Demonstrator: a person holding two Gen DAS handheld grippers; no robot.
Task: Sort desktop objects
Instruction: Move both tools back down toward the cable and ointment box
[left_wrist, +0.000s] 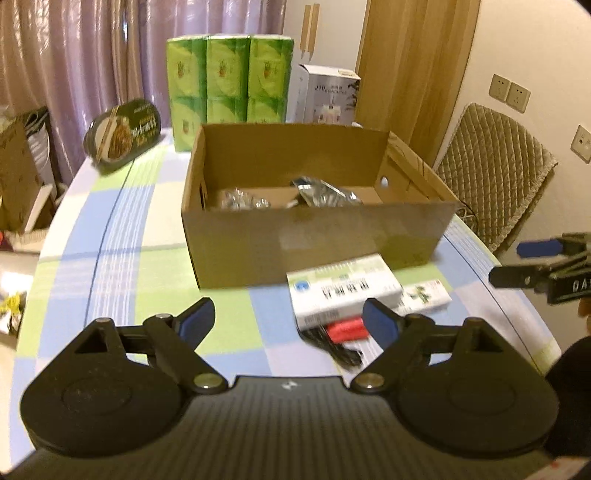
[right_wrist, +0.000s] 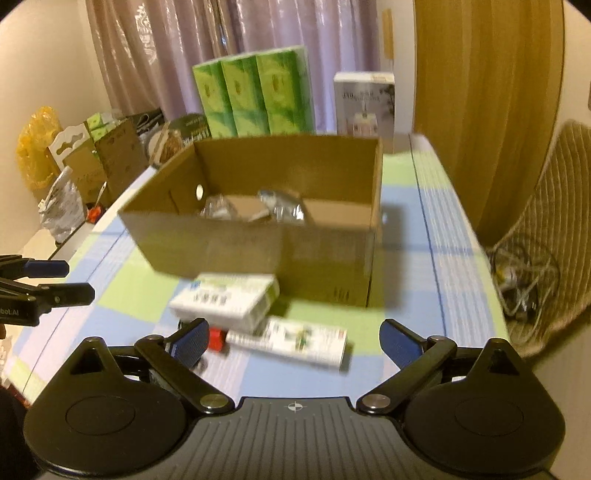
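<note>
Behind the cardboard box (left_wrist: 314, 236), a white carton (left_wrist: 328, 92) reads "J10".

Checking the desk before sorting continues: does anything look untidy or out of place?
The white box lies askew in front of the carton, overlapping a red item and a slim box. Nothing looks spilled.

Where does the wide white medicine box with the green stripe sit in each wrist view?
Left wrist view: wide white medicine box with green stripe, right of centre, just in front of the brown cardboard box.
Right wrist view: left of centre, again before the cardboard box's front wall.
Shared landmark: the cardboard box.
</note>
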